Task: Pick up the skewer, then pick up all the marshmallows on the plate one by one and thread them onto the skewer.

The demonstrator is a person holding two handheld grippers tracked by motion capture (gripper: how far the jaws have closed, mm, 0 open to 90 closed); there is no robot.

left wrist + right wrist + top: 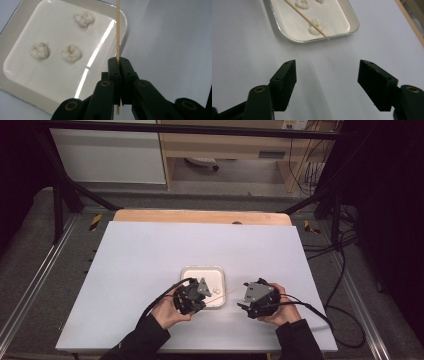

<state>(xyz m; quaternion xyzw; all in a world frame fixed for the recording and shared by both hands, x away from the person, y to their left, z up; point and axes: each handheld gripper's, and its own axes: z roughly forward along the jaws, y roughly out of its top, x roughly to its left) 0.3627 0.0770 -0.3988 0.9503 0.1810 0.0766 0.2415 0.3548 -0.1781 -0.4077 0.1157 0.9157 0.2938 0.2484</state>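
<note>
Left gripper [119, 65] clamped tight on a thin wooden skewer [117, 30] — stick running toward 12 o'clock over the white tray [15, 37]. Right gripper [327, 82] parted wide, nothing between — tray with three white lumps [71, 53] at 11 o'clock beyond.

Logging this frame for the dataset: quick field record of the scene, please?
surface: white table
dish: shallow white square tray, on the table
contents: three small white crumbly lumps, apart from one another
tool: thin wooden skewer, over the tray's edge
left hand-held gripper: shut on the skewer
right hand-held gripper: open, nothing between jaws
</note>
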